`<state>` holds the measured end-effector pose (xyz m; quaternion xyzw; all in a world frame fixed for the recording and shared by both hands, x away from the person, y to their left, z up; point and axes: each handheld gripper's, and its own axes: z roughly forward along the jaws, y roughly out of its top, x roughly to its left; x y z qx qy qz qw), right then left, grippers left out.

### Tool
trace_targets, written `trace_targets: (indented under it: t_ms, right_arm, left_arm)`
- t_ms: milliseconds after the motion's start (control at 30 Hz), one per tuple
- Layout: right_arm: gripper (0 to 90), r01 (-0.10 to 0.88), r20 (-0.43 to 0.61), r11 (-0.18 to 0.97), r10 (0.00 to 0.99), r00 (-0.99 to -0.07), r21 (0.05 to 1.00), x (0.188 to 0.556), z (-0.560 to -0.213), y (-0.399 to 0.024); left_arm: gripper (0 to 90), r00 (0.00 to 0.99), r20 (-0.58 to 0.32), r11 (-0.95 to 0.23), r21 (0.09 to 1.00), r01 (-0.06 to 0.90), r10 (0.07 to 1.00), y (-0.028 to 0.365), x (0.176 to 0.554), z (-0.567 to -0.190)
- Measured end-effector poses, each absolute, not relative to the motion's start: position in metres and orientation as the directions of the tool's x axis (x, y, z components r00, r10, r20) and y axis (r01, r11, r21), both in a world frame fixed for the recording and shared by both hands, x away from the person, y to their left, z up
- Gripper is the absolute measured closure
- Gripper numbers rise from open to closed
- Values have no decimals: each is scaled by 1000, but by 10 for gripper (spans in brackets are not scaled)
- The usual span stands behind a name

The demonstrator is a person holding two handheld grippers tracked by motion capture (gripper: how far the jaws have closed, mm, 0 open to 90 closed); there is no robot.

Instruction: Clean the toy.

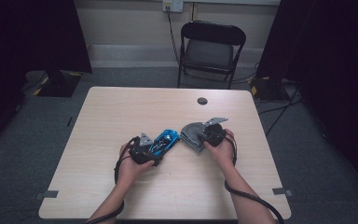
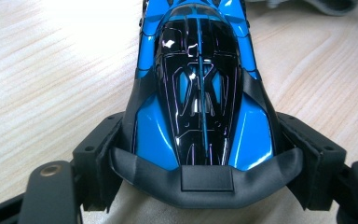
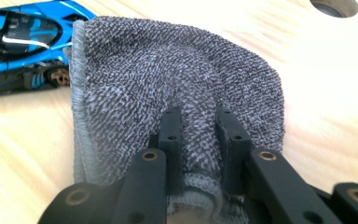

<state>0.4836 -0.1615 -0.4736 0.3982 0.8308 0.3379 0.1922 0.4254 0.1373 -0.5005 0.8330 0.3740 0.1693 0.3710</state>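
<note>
From the high view we see a light wooden table (image 1: 121, 186) with a blue toy car (image 1: 164, 140) and a folded grey cloth (image 1: 192, 133) lying side by side near its middle, just touching or nearly so. The left gripper (image 1: 145, 150) sits at the car's near end and the right gripper (image 1: 210, 134) rests on the cloth. A round cable hole (image 1: 202, 101) marks the far part of the table, and a black folding chair (image 1: 210, 46) stands behind it.

In the left gripper view we find the fingers (image 2: 98, 158) pressed against both flanks of the car (image 2: 198, 88), clasping its rear by the black wing. We can read no lettering on its glossy black and blue body.

In the right gripper view the fingers (image 3: 171, 135) pinch a raised fold of the terry cloth (image 3: 168, 74), drawn close together. The car (image 3: 23, 37) lies beyond the cloth's stitched edge. We see no label on the cloth.
</note>
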Motion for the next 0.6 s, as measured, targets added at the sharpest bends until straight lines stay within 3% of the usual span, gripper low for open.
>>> trace_targets:
  t_ms: [600]
  right_arm:
    - [744, 528, -16, 414, 797, -604, 741, 461, -475, -189]
  left_arm:
    - [202, 670, -10, -456, 726, 515, 742, 142, 417, -492]
